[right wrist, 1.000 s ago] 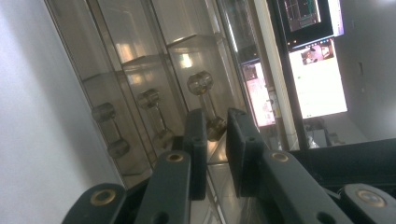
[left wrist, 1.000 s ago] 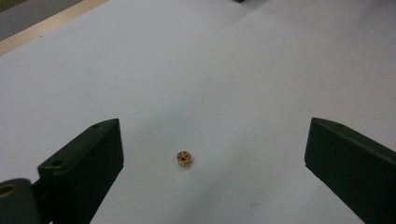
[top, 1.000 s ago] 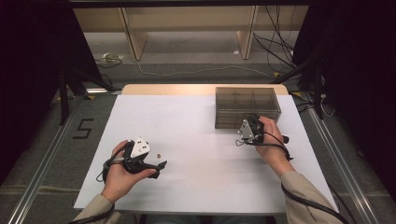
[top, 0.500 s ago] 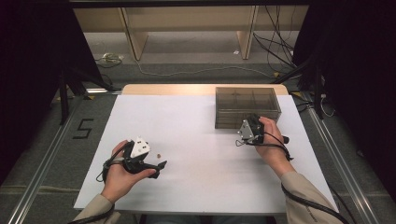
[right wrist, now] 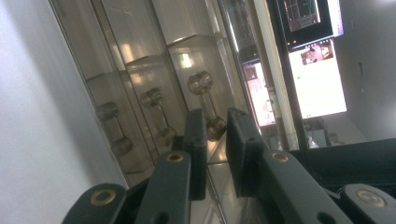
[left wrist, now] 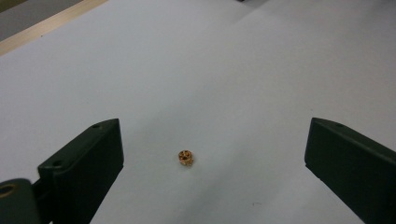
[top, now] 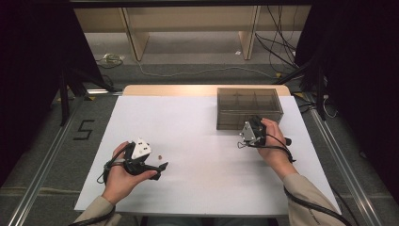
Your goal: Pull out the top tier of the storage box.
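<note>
A tiny brass nut (left wrist: 186, 157) lies on the white table sheet (top: 197, 141), and in the left gripper view it sits between the two wide-apart jaws. My left gripper (left wrist: 212, 135) is open and low over the sheet at the front left (top: 161, 169), with the nut (top: 160, 156) just beyond its tips. My right gripper (top: 249, 130) is at the front wall of the smoky clear box (top: 249, 106). In the right gripper view its jaws (right wrist: 217, 116) stand close together with a metal knob (right wrist: 215, 126) of the box in the narrow gap.
The box (right wrist: 140, 60) has several compartments and stands at the table's back right. A wooden strip (top: 169, 90) runs along the table's far edge. Cables (top: 282, 52) lie on the floor beyond it. Metal rails (top: 42, 165) flank the table.
</note>
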The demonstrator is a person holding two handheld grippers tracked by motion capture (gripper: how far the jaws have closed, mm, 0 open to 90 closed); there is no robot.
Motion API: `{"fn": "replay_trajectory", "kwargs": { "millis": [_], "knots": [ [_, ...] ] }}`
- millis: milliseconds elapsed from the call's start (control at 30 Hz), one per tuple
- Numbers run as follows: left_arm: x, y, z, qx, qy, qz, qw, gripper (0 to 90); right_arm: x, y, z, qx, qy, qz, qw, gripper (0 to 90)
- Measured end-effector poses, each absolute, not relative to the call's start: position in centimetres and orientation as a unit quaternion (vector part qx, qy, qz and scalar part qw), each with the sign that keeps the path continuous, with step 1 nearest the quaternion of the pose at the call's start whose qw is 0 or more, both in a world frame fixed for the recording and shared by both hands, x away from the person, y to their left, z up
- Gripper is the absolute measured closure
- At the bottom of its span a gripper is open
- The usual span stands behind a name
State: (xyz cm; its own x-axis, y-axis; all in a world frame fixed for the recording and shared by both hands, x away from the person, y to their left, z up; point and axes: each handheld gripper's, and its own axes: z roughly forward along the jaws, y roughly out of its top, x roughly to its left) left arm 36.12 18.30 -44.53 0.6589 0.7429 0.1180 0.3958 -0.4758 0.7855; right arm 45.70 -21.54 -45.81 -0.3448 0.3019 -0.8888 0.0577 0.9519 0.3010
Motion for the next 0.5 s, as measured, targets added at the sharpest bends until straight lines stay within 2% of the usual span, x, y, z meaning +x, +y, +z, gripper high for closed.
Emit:
{"fn": "replay_trajectory", "kwargs": {
  "millis": [500],
  "knots": [
    [36.11,18.29,-44.53,0.828,0.344,0.231,0.378,4.3,45.32,-21.52,-45.81,0.108,0.813,0.106,0.562,79.6]
  ]
}}
